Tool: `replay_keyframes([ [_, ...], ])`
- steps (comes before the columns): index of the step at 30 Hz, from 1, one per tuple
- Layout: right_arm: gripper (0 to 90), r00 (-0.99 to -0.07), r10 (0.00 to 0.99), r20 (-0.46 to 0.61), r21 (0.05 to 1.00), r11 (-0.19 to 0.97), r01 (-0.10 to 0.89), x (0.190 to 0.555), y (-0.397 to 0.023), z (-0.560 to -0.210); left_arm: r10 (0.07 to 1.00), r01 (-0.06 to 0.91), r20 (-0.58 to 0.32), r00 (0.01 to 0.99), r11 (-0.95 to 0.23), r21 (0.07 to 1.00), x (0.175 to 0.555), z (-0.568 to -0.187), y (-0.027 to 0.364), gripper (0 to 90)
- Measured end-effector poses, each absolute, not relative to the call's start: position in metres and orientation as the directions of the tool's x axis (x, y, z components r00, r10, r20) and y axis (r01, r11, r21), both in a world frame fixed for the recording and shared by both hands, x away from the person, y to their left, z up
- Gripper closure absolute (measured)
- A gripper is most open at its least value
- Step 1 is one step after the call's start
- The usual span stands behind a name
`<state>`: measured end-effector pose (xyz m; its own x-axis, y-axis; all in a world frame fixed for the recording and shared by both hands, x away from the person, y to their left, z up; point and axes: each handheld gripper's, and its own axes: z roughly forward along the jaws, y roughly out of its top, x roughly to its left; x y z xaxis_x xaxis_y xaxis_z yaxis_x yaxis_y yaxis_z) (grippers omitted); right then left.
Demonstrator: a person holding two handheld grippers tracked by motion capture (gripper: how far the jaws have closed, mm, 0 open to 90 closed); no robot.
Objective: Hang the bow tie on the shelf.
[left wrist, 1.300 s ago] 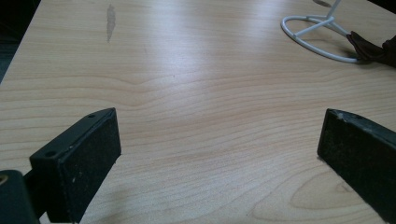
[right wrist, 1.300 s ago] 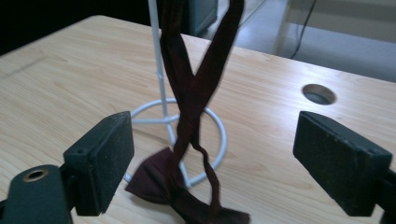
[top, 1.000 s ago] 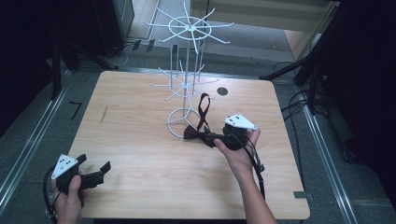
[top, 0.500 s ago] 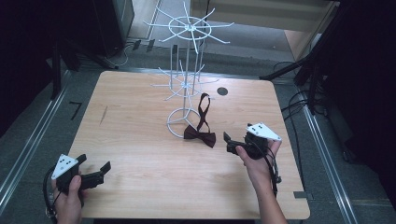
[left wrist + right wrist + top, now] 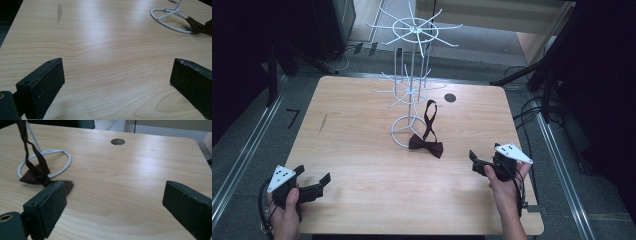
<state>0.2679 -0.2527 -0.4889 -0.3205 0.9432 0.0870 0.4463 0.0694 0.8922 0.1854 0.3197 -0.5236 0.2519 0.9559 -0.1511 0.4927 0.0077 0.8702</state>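
A dark brown bow tie [image 5: 426, 145] lies on the wooden table [image 5: 362, 200] against the base ring of a white wire rack [image 5: 412, 75]. Its strap [image 5: 429, 117] rises to a low arm of the rack. My right gripper [image 5: 473, 161] is open near the table's right front, a short way right of the bow tie and apart from it. In the right gripper view the bow tie [image 5: 37, 176] lies beyond the left jaw of the gripper [image 5: 115, 205]. My left gripper [image 5: 314, 174] is open and empty at the front left corner, seen wide apart [image 5: 117, 82] over bare wood.
A round cable hole [image 5: 450, 97] sits in the table behind the rack. A dark smear [image 5: 322, 122] marks the left side. Metal rails and cables run along the floor at both sides of the table.
My right gripper has let go of the bow tie and drawn back to the right and front. The bow tie stays by the rack's base. The left gripper has not moved.
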Motion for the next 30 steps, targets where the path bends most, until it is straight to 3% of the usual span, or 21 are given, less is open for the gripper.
replay_keyframes([
  [30,6.2,-0.146,0.981,0.125,0.858,-0.033,0.512,0.215,-0.354,-0.534,0.957,0.496,-0.142,0.253,-0.002,0.868,0.185,-0.523,0.319,0.1],
])
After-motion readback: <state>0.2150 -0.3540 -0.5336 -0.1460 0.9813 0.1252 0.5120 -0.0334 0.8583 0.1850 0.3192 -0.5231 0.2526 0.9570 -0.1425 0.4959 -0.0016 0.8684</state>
